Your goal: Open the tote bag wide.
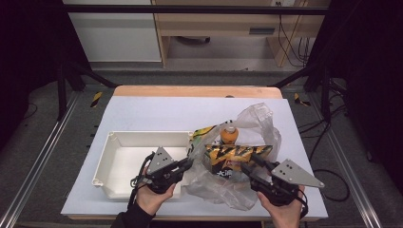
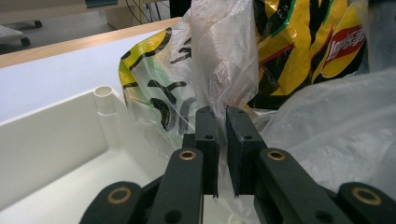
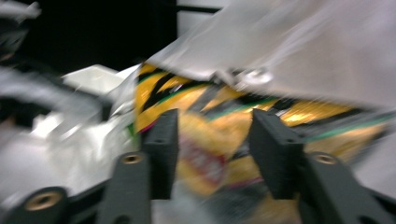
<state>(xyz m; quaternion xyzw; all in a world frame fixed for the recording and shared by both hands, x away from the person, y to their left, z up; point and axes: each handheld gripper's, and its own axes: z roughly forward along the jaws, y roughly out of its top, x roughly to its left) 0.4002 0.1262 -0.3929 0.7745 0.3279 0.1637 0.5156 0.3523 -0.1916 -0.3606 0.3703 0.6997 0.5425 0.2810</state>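
Note:
A clear plastic bag (image 1: pixel 256 118) lies on the table right of centre. Inside it stands an orange bottle (image 1: pixel 229 135), and a yellow-green packet (image 1: pixel 202 131) sits at its left edge. A yellow and black chip bag (image 1: pixel 233 153) is at the bag's near opening. My left gripper (image 1: pixel 189 163) is shut on a fold of the plastic bag (image 2: pixel 224 56), beside the white tray (image 1: pixel 119 137). My right gripper (image 1: pixel 252 164) has its jaws on either side of the chip bag (image 3: pixel 219 140) and grips it; that view is blurred.
The white tray (image 2: pixel 46 135) is empty and sits left of the bag, on a pale blue table top (image 1: pixel 157 111). Beyond the far wooden edge are cabinets. Dark frame posts stand at both sides.

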